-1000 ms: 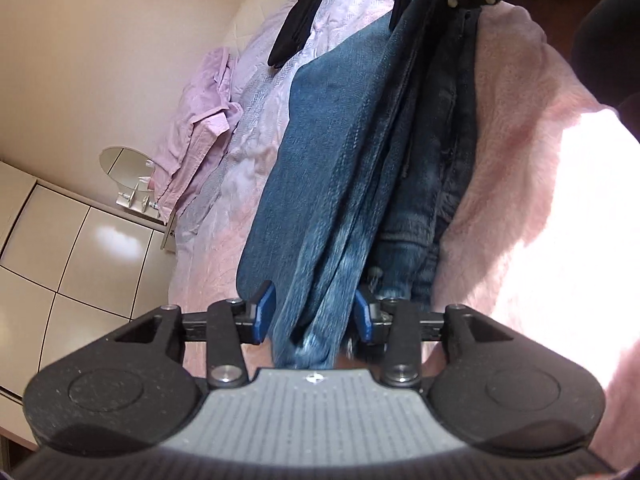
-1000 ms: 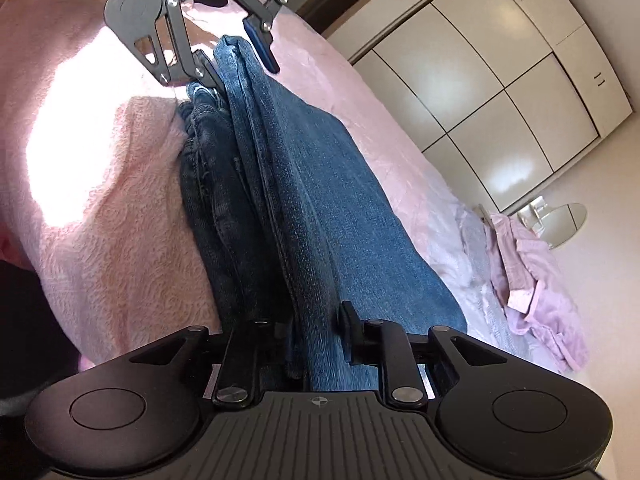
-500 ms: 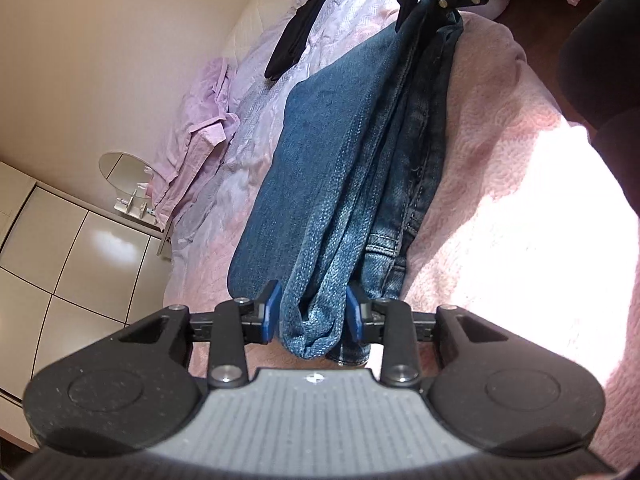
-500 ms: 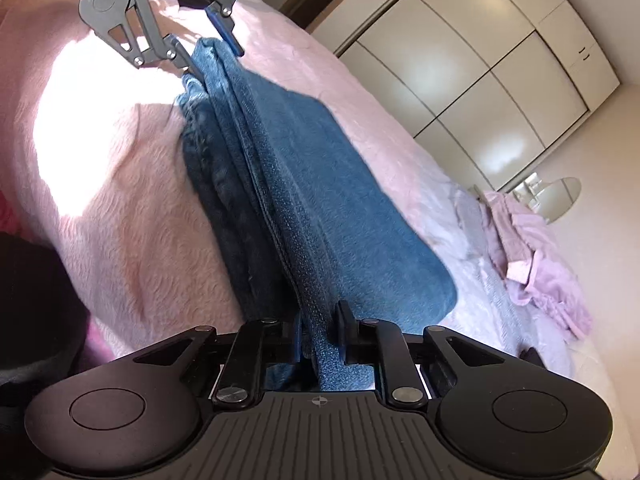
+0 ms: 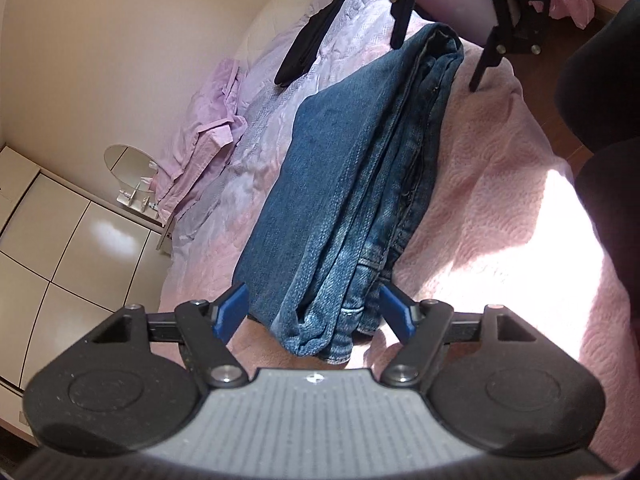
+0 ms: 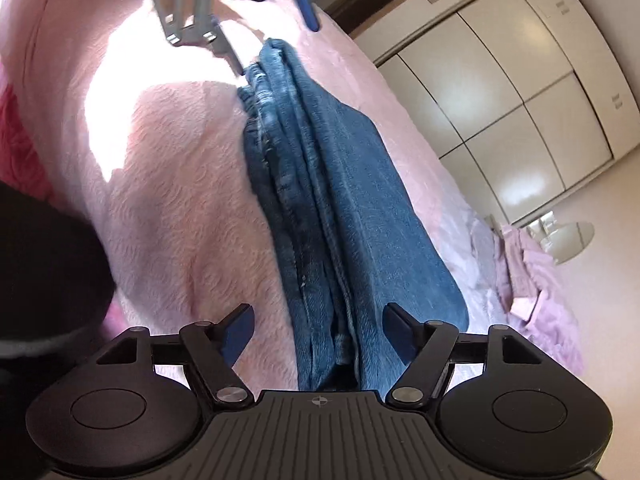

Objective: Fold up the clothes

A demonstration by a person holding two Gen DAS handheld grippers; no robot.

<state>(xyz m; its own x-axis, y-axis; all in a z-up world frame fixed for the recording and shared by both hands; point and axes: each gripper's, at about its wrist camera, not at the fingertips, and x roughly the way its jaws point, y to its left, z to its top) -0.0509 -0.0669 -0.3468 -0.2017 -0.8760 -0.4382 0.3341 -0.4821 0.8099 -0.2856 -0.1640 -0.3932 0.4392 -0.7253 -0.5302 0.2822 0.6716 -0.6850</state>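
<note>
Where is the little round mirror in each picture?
Left wrist view: the round mirror sits at the left edge, beside the lilac shirt.
Right wrist view: the mirror sits at the right edge, above that lilac shirt.
Shared landmark: the folded jeans on the pink bedspread.

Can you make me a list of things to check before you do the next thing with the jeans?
1. Left gripper let go of the jeans: ok, fingers spread.
2. Right gripper let go: ok, fingers spread.
3. Jeans lying on the pink bedspread: ok.
4. Folded layers stacked neatly: not ok, edges bunch along one side.
5. Room beside the jeans: ok; the lilac shirt lies apart.
6. Underside smooth: cannot tell.
</note>
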